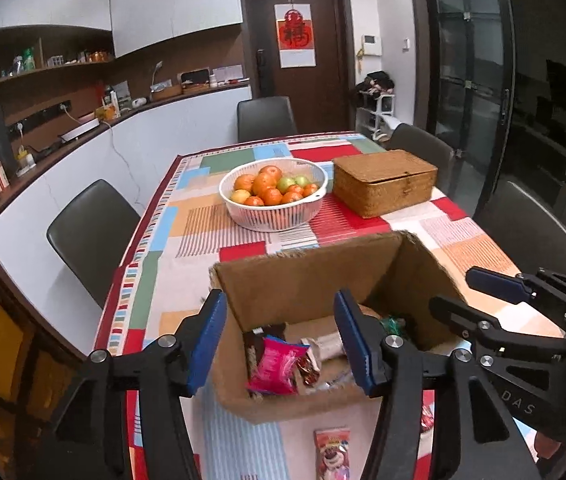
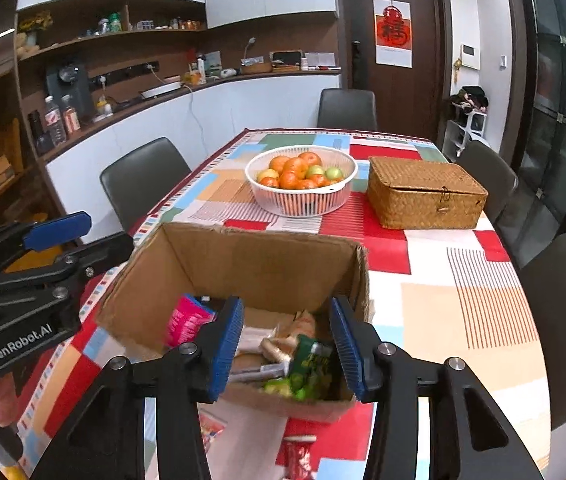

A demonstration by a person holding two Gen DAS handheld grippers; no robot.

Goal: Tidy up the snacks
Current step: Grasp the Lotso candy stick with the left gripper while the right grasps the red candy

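Loose snack packets (image 1: 331, 454) lie on the tablecloth below both pairs of spread, empty fingers, left gripper (image 1: 281, 344) and right gripper (image 2: 287, 346); ahead, cardboard box (image 1: 303, 276) holds several snacks (image 2: 307, 364): sorting judged partly done.

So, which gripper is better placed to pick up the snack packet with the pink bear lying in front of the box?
Probably the left gripper: open, empty, with the bear packet on the tablecloth just below, between its fingers. The right gripper is open over the cardboard box.

Matt corrugated cardboard box (image 1: 303, 280), glossy foil snack packets (image 1: 277, 366), woven wicker basket (image 1: 383, 182), printed cloth tablecloth (image 2: 443, 280).
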